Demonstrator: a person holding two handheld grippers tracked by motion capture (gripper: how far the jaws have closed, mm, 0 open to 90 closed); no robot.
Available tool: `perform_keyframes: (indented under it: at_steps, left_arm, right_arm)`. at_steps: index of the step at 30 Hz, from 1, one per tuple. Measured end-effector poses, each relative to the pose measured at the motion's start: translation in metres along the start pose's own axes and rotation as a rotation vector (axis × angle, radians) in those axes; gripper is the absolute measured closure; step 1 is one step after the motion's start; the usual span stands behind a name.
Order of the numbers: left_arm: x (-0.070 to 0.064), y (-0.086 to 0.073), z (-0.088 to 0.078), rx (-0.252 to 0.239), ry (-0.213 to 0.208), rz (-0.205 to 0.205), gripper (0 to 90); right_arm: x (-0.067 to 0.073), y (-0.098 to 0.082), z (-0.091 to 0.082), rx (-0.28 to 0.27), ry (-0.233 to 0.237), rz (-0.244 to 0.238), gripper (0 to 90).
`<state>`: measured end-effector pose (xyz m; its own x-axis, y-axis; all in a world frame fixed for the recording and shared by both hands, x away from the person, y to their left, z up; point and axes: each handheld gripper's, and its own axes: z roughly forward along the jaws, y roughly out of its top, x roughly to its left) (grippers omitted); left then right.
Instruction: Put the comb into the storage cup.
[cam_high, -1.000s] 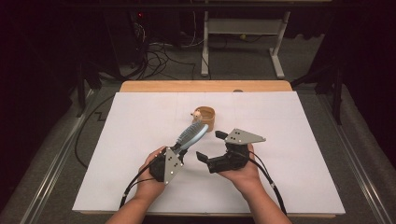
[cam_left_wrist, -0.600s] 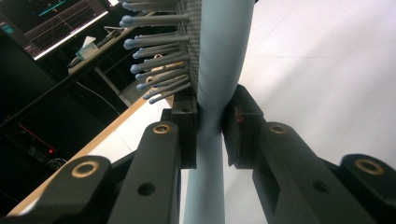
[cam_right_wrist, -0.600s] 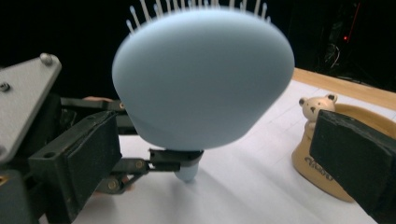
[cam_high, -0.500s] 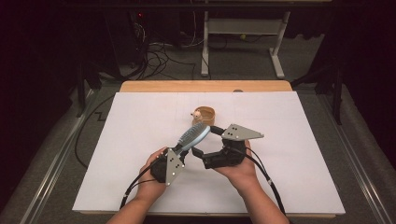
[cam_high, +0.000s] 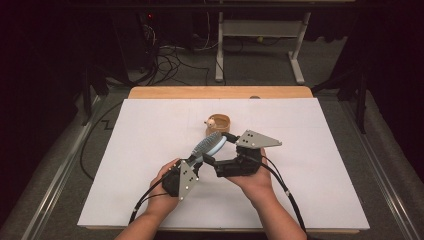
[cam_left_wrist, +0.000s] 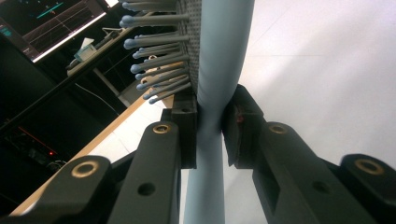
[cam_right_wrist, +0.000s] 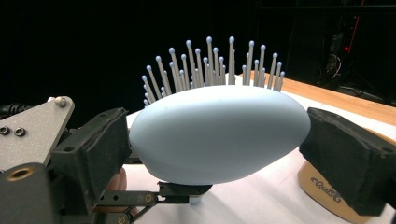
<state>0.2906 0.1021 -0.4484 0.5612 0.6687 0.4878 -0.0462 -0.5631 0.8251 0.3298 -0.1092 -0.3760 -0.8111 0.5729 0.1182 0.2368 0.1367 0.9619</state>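
Hairbrush (cam_high: 207, 145) in left hand-held gripper (cam_high: 196, 159)

Your hairbrush (cam_right_wrist: 219, 135) looks like smooth, matt pale-blue plastic, with thin ball-tipped plastic bristles (cam_left_wrist: 159, 60). Each hand-held gripper has rough black foam-like pads (cam_right_wrist: 348, 158) and a dull grey metal plate (cam_high: 256, 140). The desk (cam_high: 220, 92) shows bare wood under matt white paper (cam_high: 150, 130).

White sheet (cam_high: 150, 150) covers bench (cam_high: 220, 93), wooden strip bare along far edge. Tan wooden cup-like holder (cam_high: 218, 123) stands on sheet near middle. Beyond bench: tangled cables (cam_high: 175, 55) on floor, white frame legs (cam_high: 260, 35), monitor (cam_left_wrist: 46, 23) in dark background.
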Motion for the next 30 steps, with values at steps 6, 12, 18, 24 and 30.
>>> perform_keyframes:
  at_steps: [6,12,18,24,30]
  left_arm:
    - [0.0004,0.0,-0.0005,-0.003,0.004,-0.003,76.7]
    - [0.0001,-0.0002,-0.0002,0.0,0.002,0.001,76.7]
    - [0.001,-0.0002,-0.001,-0.002,0.008,-0.003,76.6]
    - [0.0013,0.0002,-0.0014,-0.006,0.009,-0.001,76.7]
    - [0.0001,0.0008,-0.0017,-0.006,0.011,0.001,76.7]
  right_arm:
    - [0.0001,0.0001,-0.0001,-0.009,0.004,0.004,14.7]
    - [-0.0007,0.0002,0.0002,-0.015,0.002,0.004,16.0]
    - [0.0002,-0.0002,0.0007,-0.019,0.005,0.008,17.1]
    - [0.0008,-0.0016,0.0034,-0.019,0.011,0.013,17.6]
    - [0.0007,-0.0032,0.0065,-0.019,0.014,0.018,18.0]
